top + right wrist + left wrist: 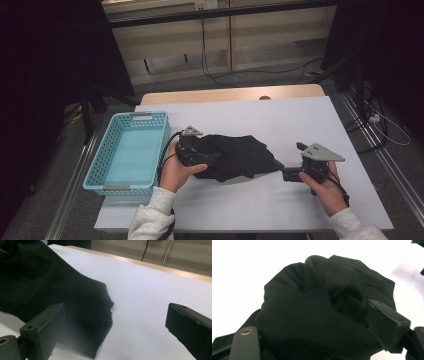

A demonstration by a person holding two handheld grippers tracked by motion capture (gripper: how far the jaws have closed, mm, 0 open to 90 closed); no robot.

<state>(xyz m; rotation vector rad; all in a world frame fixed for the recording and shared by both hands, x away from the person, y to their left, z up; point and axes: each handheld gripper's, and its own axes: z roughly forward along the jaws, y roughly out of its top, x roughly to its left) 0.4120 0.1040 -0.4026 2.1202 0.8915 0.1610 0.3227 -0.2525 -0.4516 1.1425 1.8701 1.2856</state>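
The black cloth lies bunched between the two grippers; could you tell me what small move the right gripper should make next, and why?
Probably ease the right gripper forward over the near corner of the black cloth and close. Its jaws stand open with that corner partly between them, not pinched. The left gripper is open too, with cloth bulging between its jaws.

My counter (300, 120) has a white top with a pale wooden strip (230, 94) along its far edge. Beyond it, grey floor (260, 77), with black cables (220, 75) trailing across. The back wall (260, 35) is beige panelling, a dark rail (220, 12) running across it near the top. Black hangings (45, 75) close in both sides. Metal rails (75, 185) flank the counter down on the floor, left and right. The light is dim and even.
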